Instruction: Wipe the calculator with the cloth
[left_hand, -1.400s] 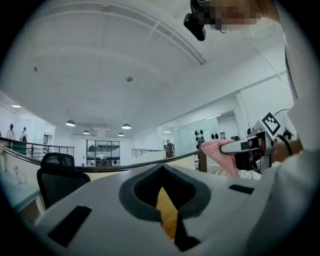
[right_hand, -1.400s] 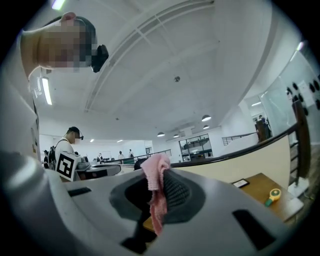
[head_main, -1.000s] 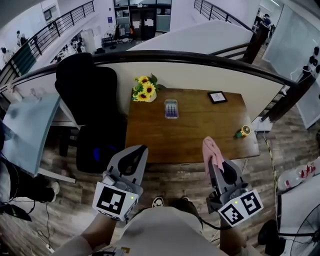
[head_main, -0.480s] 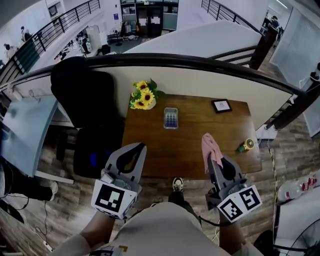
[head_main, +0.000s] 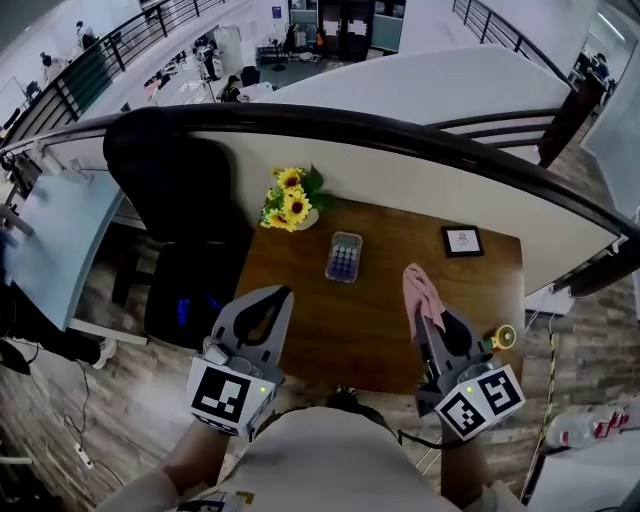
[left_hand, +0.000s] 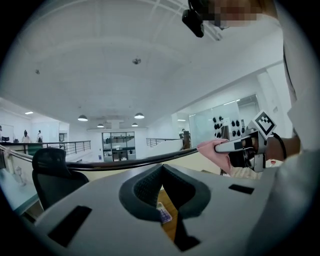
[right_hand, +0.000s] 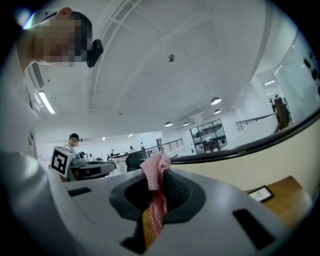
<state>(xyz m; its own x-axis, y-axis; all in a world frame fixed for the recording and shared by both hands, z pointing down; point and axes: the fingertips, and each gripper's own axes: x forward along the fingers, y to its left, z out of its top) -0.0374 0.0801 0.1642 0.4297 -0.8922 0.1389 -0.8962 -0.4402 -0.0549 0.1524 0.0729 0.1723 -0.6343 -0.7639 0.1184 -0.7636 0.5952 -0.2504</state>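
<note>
The calculator (head_main: 343, 256) lies flat on the wooden table (head_main: 380, 320), near its far side and right of the sunflowers. Both grippers are held up in front of the person, short of the table's near edge. My right gripper (head_main: 421, 300) is shut on a pink cloth (head_main: 424, 296) that bunches above the tips and hangs between the jaws (right_hand: 156, 172). My left gripper (head_main: 278, 297) is shut with nothing in it, its tips meeting (left_hand: 161, 166). Through the gap below the left jaws, a bit of the calculator (left_hand: 164, 215) shows. The left gripper view also catches the cloth (left_hand: 212, 148).
A pot of sunflowers (head_main: 290, 200) stands at the table's far left corner. A small framed picture (head_main: 462, 241) lies at the far right, and a yellow roll (head_main: 501, 337) sits near the right edge. A black office chair (head_main: 175, 200) stands left of the table. A dark curved railing (head_main: 420, 135) runs behind.
The table and calculator have slid lower in the head view, so I am closer to them. Both grippers keep their pose, and the cloth stays in the right one.
</note>
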